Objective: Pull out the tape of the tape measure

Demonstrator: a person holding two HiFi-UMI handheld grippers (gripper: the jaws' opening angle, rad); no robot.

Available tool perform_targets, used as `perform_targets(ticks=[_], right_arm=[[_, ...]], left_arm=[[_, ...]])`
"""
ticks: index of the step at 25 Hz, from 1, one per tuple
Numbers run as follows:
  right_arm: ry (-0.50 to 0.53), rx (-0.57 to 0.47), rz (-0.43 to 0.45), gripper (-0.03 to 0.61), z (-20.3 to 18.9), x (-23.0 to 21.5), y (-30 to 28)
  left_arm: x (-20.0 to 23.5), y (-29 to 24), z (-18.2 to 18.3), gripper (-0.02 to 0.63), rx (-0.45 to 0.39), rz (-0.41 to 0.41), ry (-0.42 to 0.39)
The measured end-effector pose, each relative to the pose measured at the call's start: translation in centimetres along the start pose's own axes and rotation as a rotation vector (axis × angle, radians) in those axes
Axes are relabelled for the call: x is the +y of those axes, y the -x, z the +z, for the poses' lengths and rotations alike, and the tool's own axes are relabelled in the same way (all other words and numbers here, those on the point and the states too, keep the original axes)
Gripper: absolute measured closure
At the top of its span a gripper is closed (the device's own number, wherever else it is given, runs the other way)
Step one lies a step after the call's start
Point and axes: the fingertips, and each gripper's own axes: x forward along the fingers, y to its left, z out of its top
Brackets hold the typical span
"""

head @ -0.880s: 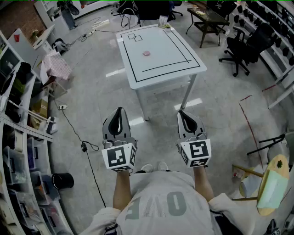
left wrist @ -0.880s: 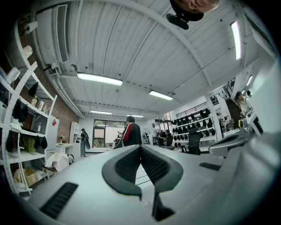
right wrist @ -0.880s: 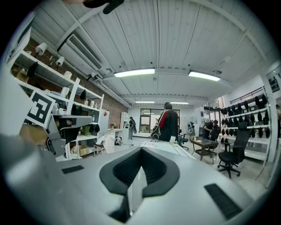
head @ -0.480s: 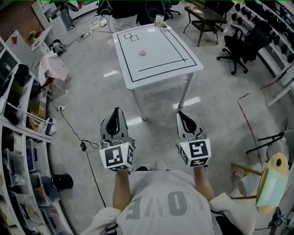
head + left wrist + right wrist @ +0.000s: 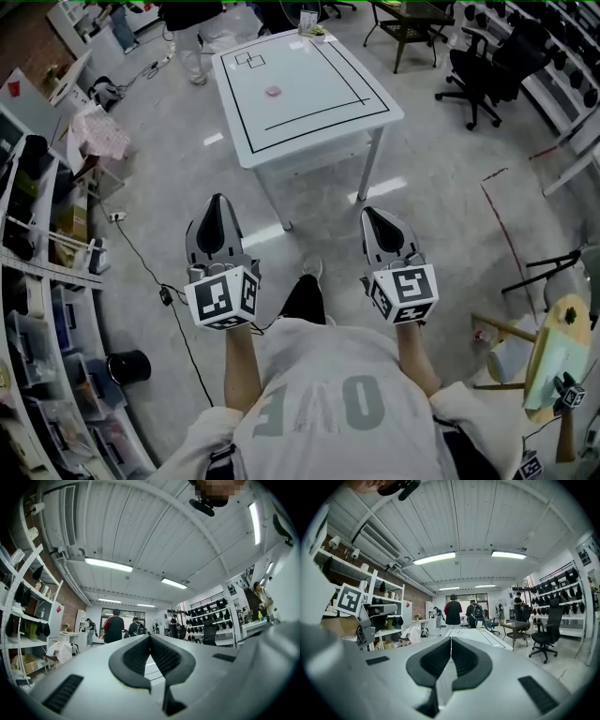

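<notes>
Well short of the work, both claws are carried out in front of the person over the grey floor (image 5: pixel 441 187), in the lower middle of the head view. The left claw (image 5: pixel 218 202) is clenched on nothing: in its own view its dark pads (image 5: pixel 136 656) press together, with only the room beyond them. The right claw (image 5: pixel 372 216) is likewise clenched and empty. The white worktop (image 5: pixel 319 89) sits at the top centre of the frame, well apart from both, and is marked with a black outline (image 5: pixel 328 120). Near its middle lies a small round pinkish thing that I take for the tape measure (image 5: pixel 273 91); it is too small to show the tape's mouth or end tab. Judged from that size, the case should be light and hard-shelled, likely to skate on the smooth top. One claw ought to pinch it across its flat faces while the other nips the tab. The tape itself is probably thin, springy and keen to snap back, so a straight, steady pull suits it.
</notes>
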Motion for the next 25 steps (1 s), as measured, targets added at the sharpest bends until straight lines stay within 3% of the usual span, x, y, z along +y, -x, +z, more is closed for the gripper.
perform_targets(ticks=[12,18,25], right_arm=[[0.025,-0.016,-0.027,0.548,1.3,-4.0,-7.8],[0.068,-0.042,-0.038,0.548,4.0,-6.4,-16.2],[0.046,-0.045,-0.041,0.548,6.1,-9.5,-27.2]], left_arm=[[-0.6,-12.1,-1.0,0.586,-0.044,-0.086,0.035],[0.2,-21.7,-0.2,0.586,-0.079,-0.134,0.040],[1.7,-31.8,-2.2,0.586,-0.052,-0.167,0.031]])
